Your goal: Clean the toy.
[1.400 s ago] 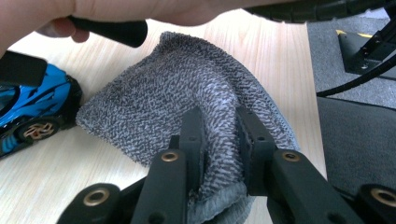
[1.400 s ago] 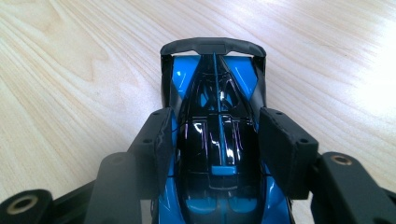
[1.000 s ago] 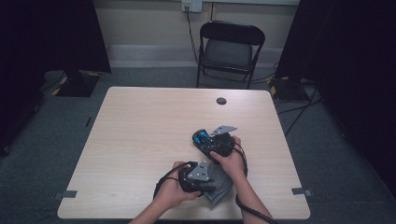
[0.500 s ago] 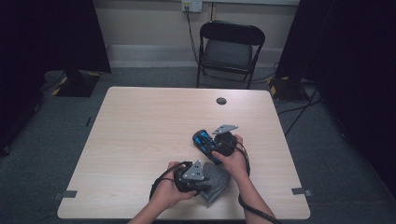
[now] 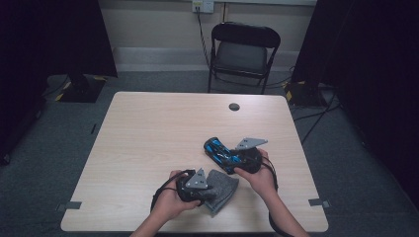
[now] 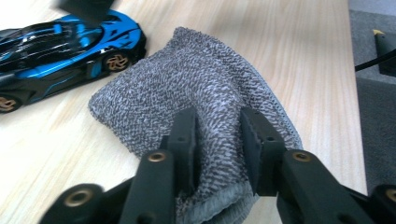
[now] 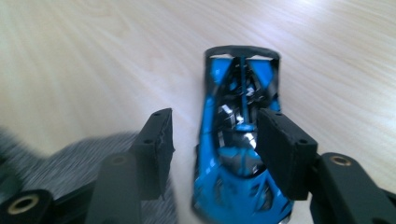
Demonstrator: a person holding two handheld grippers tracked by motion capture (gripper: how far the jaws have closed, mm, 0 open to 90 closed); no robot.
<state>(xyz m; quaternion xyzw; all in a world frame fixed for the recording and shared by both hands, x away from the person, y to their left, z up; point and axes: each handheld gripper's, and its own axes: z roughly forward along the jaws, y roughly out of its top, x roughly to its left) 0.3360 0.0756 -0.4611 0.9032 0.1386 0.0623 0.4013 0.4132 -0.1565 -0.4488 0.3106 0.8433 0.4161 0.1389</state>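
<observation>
A blue and black toy car point(image 5: 219, 152) lies on the wooden table point(image 5: 148, 143), right of centre. Just in front of it lies a grey knitted cloth point(image 5: 223, 191). My left gripper point(image 5: 210, 190) is at the cloth's left edge. In the left gripper view its jaws pinch a raised fold of the cloth point(image 6: 201, 79), with the car point(image 6: 60, 46) beyond at upper left. My right gripper point(image 5: 231, 160) comes at the car from the right. In the right gripper view its jaws point(image 7: 215, 120) stand wide apart on either side of the car point(image 7: 238, 154), the left jaw clear of it.
A small black round disc point(image 5: 233, 106) sits near the table's far edge. A black folding chair point(image 5: 242, 54) stands behind the table. The cloth lies close to the table's near edge point(image 5: 197, 229), and cables trail on the grey floor point(image 5: 316, 118) at the right.
My right gripper has drawn back slightly to the right along the car. My left gripper and the cloth have shifted a little to the left.
</observation>
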